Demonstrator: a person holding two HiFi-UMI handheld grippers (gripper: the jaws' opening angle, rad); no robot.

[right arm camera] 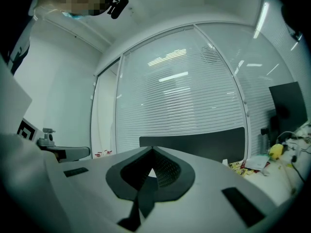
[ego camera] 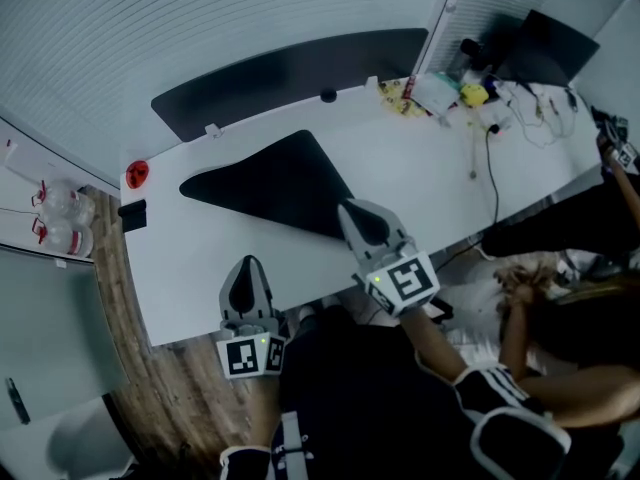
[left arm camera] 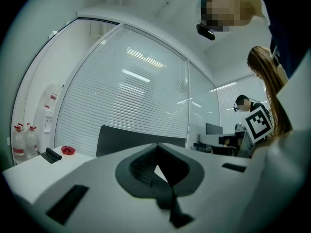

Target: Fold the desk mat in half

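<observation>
Desk mat (ego camera: 275, 183) is on the white bench (ego camera: 420, 168), left of centre. From the head view it reads as a dark, roughly triangular patch lying flat: one point toward the far edge, one toward the left end, one toward the near edge. Can't tell how many layers. Left hand-held gripper (ego camera: 247, 268) is at the near edge of the bench, clear of the mat. Its own view shows the jaws together with nothing between them. Right hand-held gripper (ego camera: 358, 213) sits further in, and its tip overlaps the mat's near-right corner in the head view; can't tell if it touches. Its jaws are also closed tight, with no mat between the pads in its own view. Both point roughly level across the bench toward the dark partition panel (ego camera: 290, 73) at the back edge. There is a small red object (ego camera: 137, 174) on the far-left corner, clutter (ego camera: 445, 96) at the far-right end and a cable (ego camera: 492, 168) trailing over the front edge. Second person's arm (ego camera: 520, 318) is at right.
</observation>
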